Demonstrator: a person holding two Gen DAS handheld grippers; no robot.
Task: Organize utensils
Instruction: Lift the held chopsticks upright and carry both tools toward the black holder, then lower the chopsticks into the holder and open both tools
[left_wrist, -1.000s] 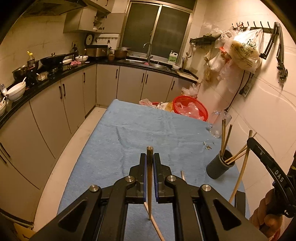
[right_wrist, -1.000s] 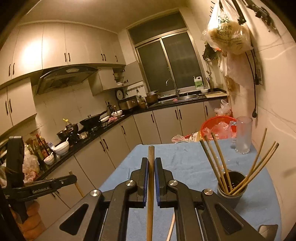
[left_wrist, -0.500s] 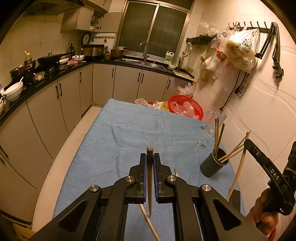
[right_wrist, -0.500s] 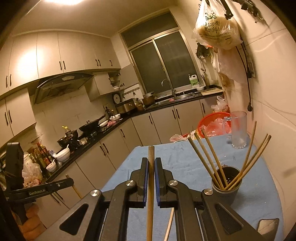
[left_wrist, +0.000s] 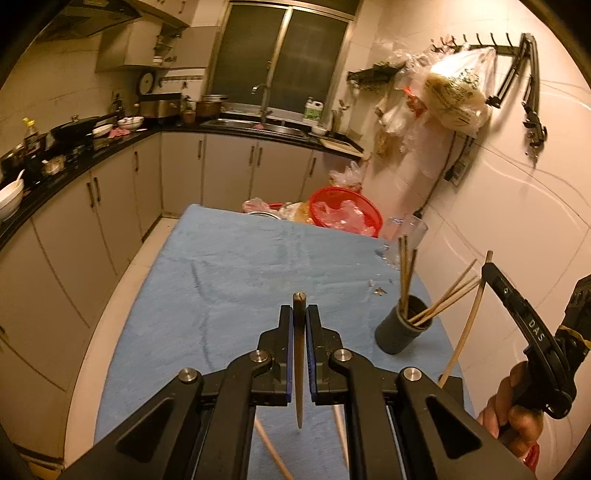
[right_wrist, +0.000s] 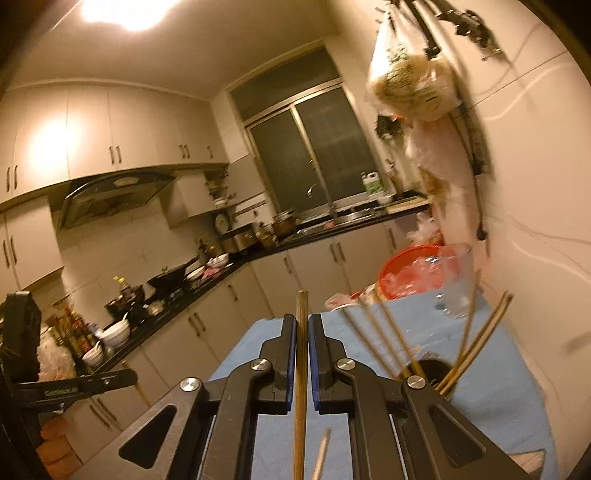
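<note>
Loose chopsticks (left_wrist: 271, 448) lie near the grey holder (left_wrist: 402, 330) on the blue cloth (left_wrist: 236, 280).

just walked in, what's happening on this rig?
A person is sorting chopsticks with a handheld gripper in each hand. The left gripper is shut on a dark chopstick; the right gripper is shut on a light one. Both are above the blue table, near the dark cup already holding several chopsticks.

Blue cloth (left_wrist: 229, 280) lies open; splayed chopsticks (left_wrist: 443, 302) crowd the dark cup (left_wrist: 400, 334).
</note>
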